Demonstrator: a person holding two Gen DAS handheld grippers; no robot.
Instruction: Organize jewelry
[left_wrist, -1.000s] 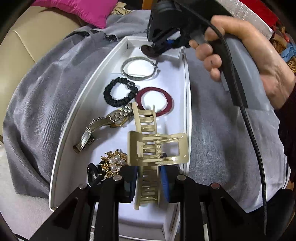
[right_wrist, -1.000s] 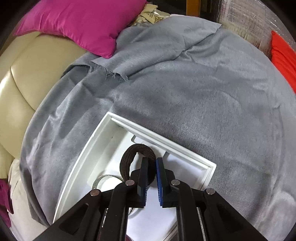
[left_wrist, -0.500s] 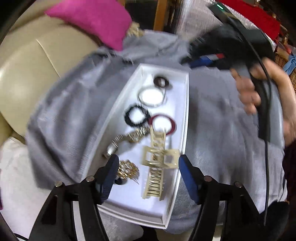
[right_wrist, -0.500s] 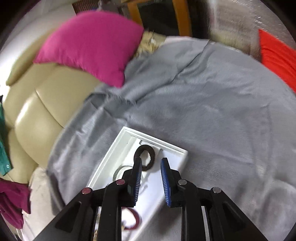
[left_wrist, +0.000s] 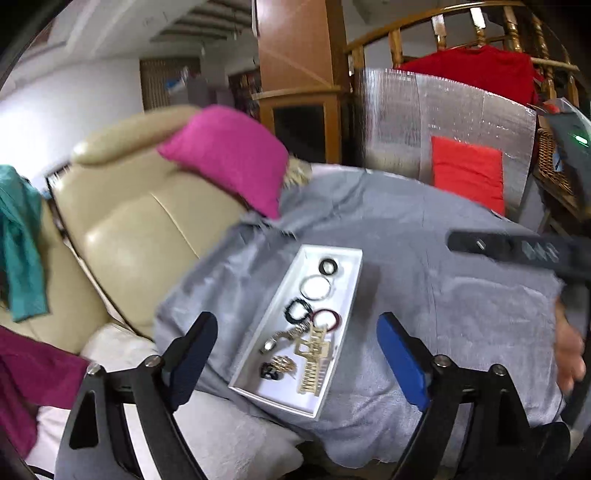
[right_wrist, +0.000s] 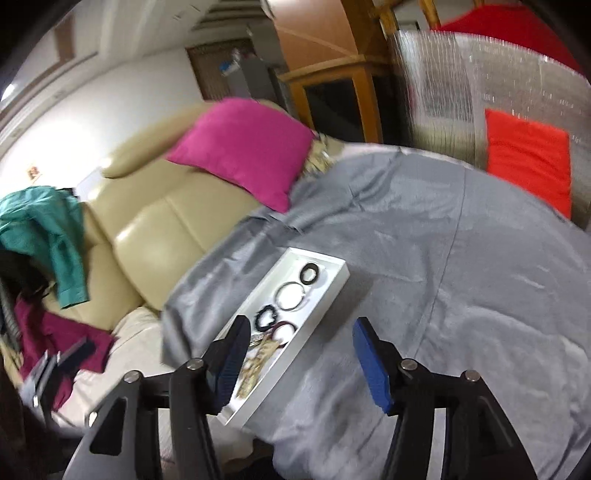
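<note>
Lying on the grey cloth (left_wrist: 424, 295) spread over the beige leather sofa (left_wrist: 140, 229), the long white rectangular tray (left_wrist: 354, 280) holds the jewelry in a row: a dark ring (left_wrist: 328, 266) farthest, then a silver bangle (left_wrist: 315, 288), a black scrunchie (left_wrist: 297, 310), a maroon bangle (left_wrist: 327, 318), a gold watch (left_wrist: 282, 338), a cream claw clip (left_wrist: 314, 354) and a pearl brooch (left_wrist: 282, 365) nearest. No writing is legible anywhere. The left gripper (left_wrist: 295, 354) hangs above the tray's near end, jaws opening and empty; the right gripper (right_wrist: 299, 362) likewise, jaws opening, empty, over the tray's near right edge.
</note>
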